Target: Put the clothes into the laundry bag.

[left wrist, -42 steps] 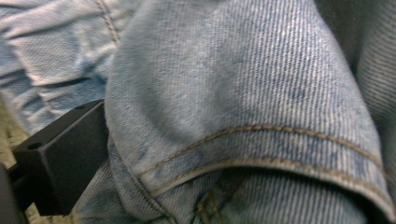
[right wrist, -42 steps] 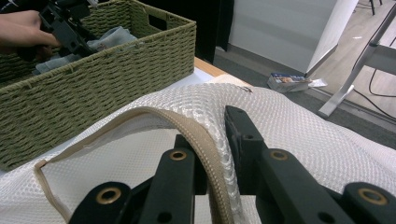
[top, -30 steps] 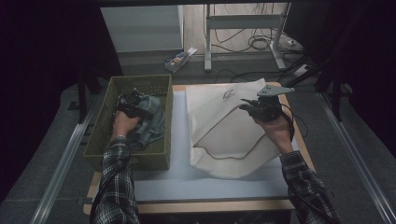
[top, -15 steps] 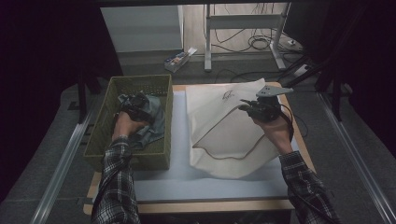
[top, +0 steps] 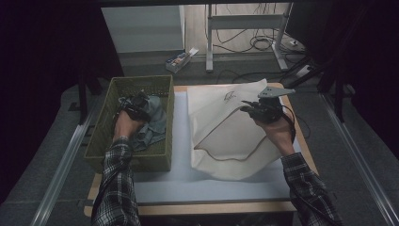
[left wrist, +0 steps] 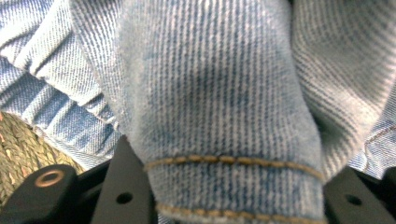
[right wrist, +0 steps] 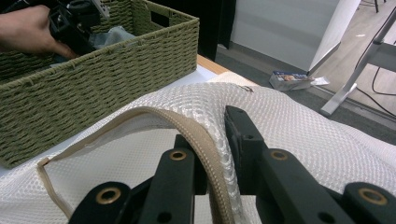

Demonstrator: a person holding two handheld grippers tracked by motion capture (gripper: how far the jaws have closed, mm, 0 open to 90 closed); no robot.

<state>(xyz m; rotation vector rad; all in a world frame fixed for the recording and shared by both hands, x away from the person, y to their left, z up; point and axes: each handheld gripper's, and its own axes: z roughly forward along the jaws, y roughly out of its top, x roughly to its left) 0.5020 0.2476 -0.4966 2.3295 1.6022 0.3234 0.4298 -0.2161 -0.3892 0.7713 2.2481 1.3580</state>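
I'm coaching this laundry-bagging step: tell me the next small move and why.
Probably lift the left gripper up out of the basket: its jaws already pinch a fold of denim, while the right gripper holds the mesh bag by its zipper edge, propping the mouth open.

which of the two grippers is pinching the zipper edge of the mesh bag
The right gripper, its jaws shut on the mesh bag at its tan zipper edge. The left gripper is in the green basket, clamping denim.

Both sleeves black-and-white plaid. Left claw: black jaws, brass-ringed screw holes. Right claw: same black jaws; grey three-cornered plate on top, black cable trailing.
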